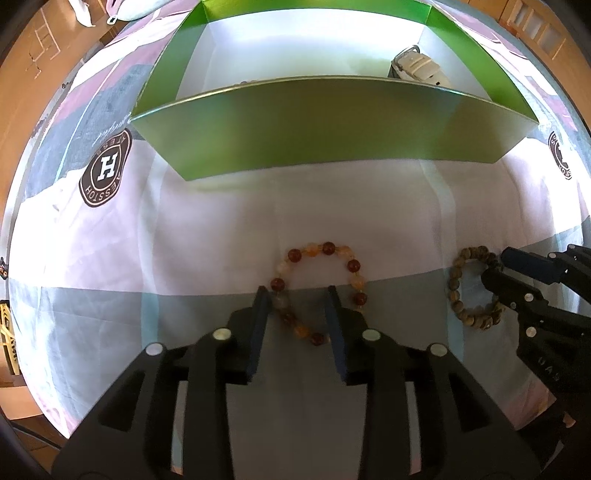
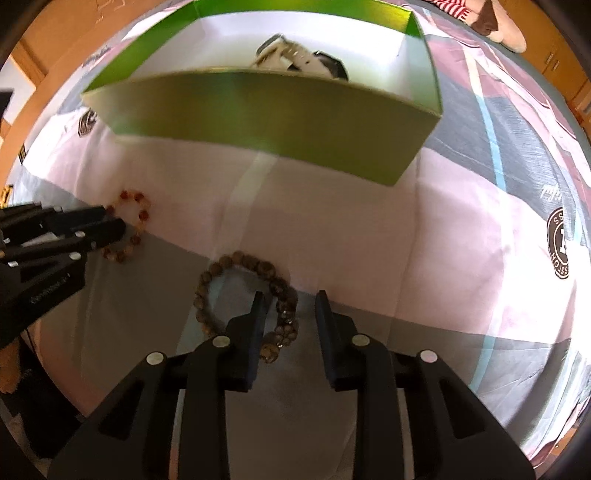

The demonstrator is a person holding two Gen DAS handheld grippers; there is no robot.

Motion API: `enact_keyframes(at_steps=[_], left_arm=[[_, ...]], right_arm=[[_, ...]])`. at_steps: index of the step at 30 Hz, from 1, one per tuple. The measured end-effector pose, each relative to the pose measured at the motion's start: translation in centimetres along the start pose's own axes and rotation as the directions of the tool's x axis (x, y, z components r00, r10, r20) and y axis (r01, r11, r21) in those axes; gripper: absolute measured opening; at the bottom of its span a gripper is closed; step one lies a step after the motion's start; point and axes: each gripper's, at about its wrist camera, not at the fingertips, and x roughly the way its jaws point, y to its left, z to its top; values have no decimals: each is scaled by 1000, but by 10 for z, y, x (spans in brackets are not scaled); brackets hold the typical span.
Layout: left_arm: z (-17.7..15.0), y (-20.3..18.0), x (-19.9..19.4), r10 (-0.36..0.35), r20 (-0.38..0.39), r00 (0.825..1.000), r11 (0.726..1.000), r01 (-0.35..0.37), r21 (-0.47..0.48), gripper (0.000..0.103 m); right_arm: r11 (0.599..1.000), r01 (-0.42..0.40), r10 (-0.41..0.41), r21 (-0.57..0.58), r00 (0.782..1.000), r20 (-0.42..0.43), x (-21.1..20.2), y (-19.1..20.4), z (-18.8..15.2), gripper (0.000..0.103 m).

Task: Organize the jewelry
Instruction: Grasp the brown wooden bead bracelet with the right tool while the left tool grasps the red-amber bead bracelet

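Note:
An amber and red bead bracelet [image 1: 334,254] lies on the patchwork cloth; it also shows in the right wrist view [image 2: 142,212]. My left gripper [image 1: 297,295] is open, its jaws astride the bracelet's near left part. A brown wooden bead bracelet [image 2: 236,260] lies to the right; it also shows in the left wrist view [image 1: 456,286]. My right gripper [image 2: 290,299] is open, its jaws astride that bracelet's right side. A green box [image 1: 332,125] with a white inside stands beyond both, holding a watch [image 2: 295,59].
The patchwork cloth [image 1: 207,229] in pink, grey and white covers the surface, with round brown logo patches [image 1: 105,168]. Wooden floor and furniture [image 2: 554,40] show around the edges. A striped cloth item [image 2: 454,11] lies at the far right.

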Motion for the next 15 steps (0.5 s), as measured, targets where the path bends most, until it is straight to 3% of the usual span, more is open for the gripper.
enact_keyframes(at_steps=[3,15], left_arm=[[-1,-4,2,12,1,1000,1000,-12,2,42],[-1,-9,2,19,1,1000,1000,-19,13,43]], right_arm=[[1000,0,0,-1,1000,2,0,1,1,28],[1000,26,-26,-17,1000,9,2,5,0,28]])
